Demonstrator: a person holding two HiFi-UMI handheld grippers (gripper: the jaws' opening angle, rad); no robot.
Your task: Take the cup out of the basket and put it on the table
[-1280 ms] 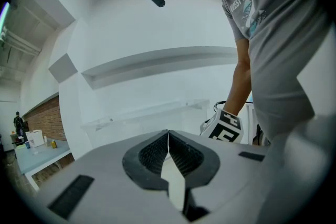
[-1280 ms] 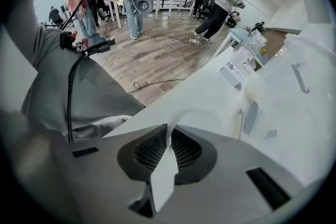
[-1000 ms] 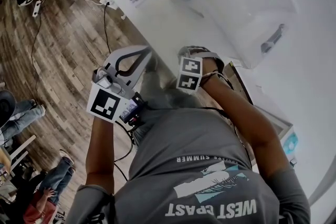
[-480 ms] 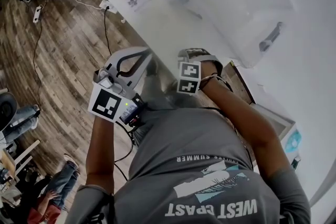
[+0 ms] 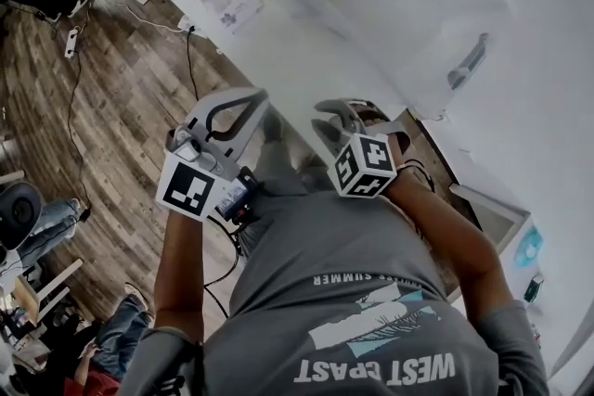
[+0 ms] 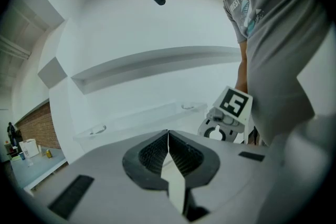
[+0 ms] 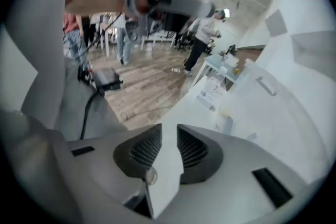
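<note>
— Holding anything in either claw?
— No. There are two claws, both empty. The left claw (image 6: 168, 136) is closed, pads touching. The right claw (image 7: 169, 134) is partly open; its jaws have just been opening.
— And the cup?
— I cannot make one out. One clear bin (image 5: 483, 14) stands on one white table (image 5: 306, 51).

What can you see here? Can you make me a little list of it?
left gripper: fingers shut, nothing between them
right gripper: fingers have just been opening, now apart, nothing between them
table: white, in front of the person
clear bin: on the table
cup: not visible in any view
</note>
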